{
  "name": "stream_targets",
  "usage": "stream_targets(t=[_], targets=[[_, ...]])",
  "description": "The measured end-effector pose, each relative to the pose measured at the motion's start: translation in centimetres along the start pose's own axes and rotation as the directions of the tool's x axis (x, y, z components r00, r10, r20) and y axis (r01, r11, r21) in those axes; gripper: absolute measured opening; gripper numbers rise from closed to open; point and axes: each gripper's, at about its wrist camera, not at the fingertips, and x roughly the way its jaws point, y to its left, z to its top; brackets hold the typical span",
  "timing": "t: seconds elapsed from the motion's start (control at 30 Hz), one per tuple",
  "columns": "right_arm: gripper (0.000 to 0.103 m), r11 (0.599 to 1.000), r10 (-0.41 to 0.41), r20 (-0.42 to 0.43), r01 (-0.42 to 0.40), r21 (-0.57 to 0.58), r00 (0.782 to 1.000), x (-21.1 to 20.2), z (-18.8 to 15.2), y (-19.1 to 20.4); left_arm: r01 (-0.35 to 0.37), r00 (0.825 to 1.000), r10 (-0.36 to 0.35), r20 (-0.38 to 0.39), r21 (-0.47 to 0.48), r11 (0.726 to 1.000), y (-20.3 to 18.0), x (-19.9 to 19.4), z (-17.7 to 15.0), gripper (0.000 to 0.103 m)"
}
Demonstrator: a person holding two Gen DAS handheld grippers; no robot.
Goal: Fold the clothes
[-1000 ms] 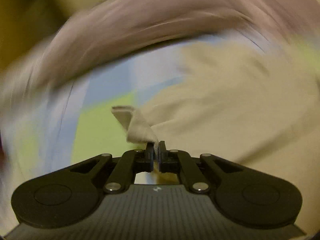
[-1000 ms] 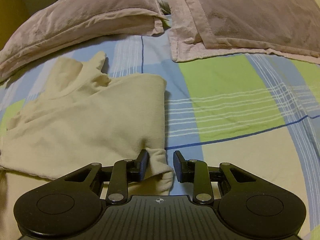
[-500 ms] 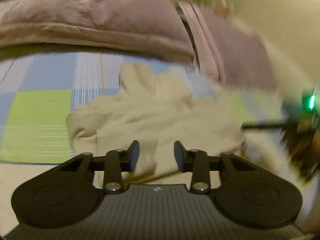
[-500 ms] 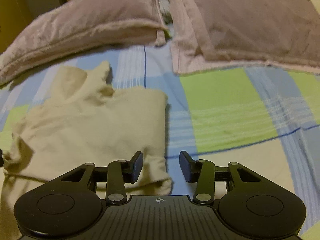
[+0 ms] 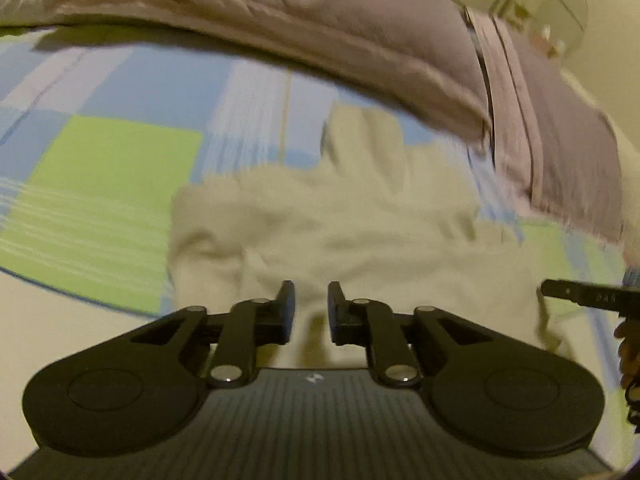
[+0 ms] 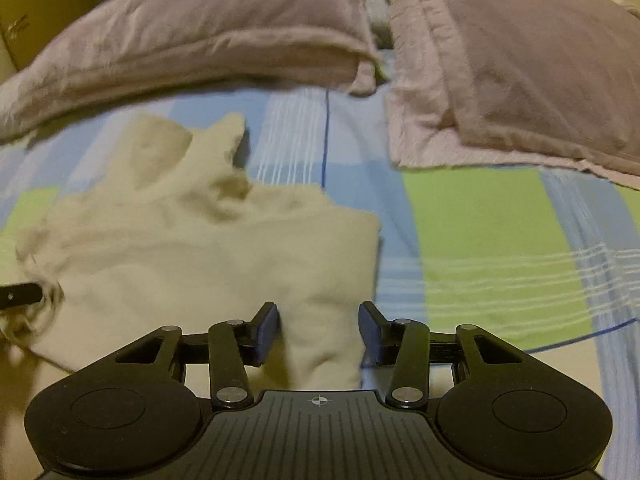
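- Left gripper (image 5: 311, 308): fingers a little apart, nothing pinched, the cream top (image 5: 340, 232) showing through the gap.
- Right gripper (image 6: 318, 330): fingers spread wide, pinching nothing; a fold of the top lies between them, and the pads don't look to be pressing it.
- The top sits centre-frame in the left view and left of centre in the right view, rumpled and partly folded, with a collar-like end toward the pillows (image 6: 208, 36).
- Handling, I'd say: soft, light, limp knit. It will sag and bunch, so take it at an edge or corner, one gripper each side, rather than mid-panel.
- At lower right in the left view, the other gripper's finger pokes in beside the top's edge.
- Underneath: a checked sheet (image 6: 480, 232) in blue, green and cream.
- Beyond: two mauve pillows across the top of both views, then a pale wall (image 5: 600, 60) at upper right.
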Motion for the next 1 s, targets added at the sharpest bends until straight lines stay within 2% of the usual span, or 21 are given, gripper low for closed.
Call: stream_targets(t=[0.1,0.17,0.23,0.33,0.47,0.5,0.57,0.6,0.63,0.67,0.8,0.87,0.93,1.0], targets=[[0.044,0.996,0.060,0.045,-0.062,0.059,0.997,-0.3,2.3,-1.3,0.013,0.999,-0.010,0.030,-0.086,0.996,1.5,0.8,3.4,0.036],[0.044,0.984,0.132,0.046,-0.136,0.119,0.990,1.2,4.3,-2.1,0.035,0.999,-0.029,0.043,-0.134,0.990,2.3,2.5,6.0,0.040],[0.044,0.957,0.233,0.028,-0.235,0.171,0.972,4.0,6.7,-2.4,0.083,0.996,-0.080,0.028,-0.143,0.986,2.7,4.8,8.4,0.048],[0.044,0.917,0.350,-0.005,-0.342,0.207,0.937,9.1,9.8,-1.9,0.129,0.991,-0.132,-0.008,-0.164,0.978,2.9,9.0,11.0,0.050],[0.044,0.867,0.450,-0.073,-0.415,0.277,0.890,15.1,12.4,-0.9,0.210,0.973,-0.225,-0.059,-0.199,0.957,2.7,14.0,13.3,0.050],[0.044,0.857,0.461,-0.070,-0.424,0.293,0.884,16.1,12.8,-0.7,0.221,0.969,-0.237,-0.066,-0.192,0.956,2.6,14.3,13.3,0.048],[0.044,0.836,0.485,-0.038,-0.451,0.312,0.873,17.2,13.3,-0.7,0.244,0.962,-0.261,-0.082,-0.177,0.953,2.2,15.1,13.3,0.034],[0.032,0.837,0.486,-0.032,-0.454,0.305,0.874,17.2,13.6,-0.6,0.255,0.958,-0.273,-0.089,-0.170,0.952,2.0,15.4,13.3,0.006],[0.013,0.844,0.480,-0.029,-0.452,0.288,0.877,17.1,13.8,-0.5,0.267,0.954,-0.284,-0.097,-0.163,0.950,1.8,15.8,13.3,0.005],[0.006,0.851,0.474,-0.025,-0.450,0.270,0.880,17.0,14.0,-0.4,0.283,0.950,-0.299,-0.091,-0.153,0.947,1.7,15.7,13.3,0.005],[0.006,0.864,0.486,0.078,-0.492,0.110,0.870,12.5,13.7,0.3,0.363,0.931,-0.361,0.051,-0.049,0.930,1.5,9.7,11.8,0.005],[0.006,0.858,0.504,0.144,-0.513,0.032,0.852,8.5,12.4,0.3,0.383,0.919,-0.383,0.095,0.019,0.923,1.2,5.9,9.8,0.005],[0.006,0.846,0.529,0.185,-0.531,-0.042,0.828,4.4,10.2,0.4,0.374,0.921,-0.379,0.084,0.073,0.925,0.6,3.0,6.8,0.005],[0.006,0.848,0.530,0.166,-0.517,-0.119,0.832,0.9,7.1,1.2,0.351,0.935,-0.354,0.031,0.082,0.933,0.4,1.3,3.4,0.007]])
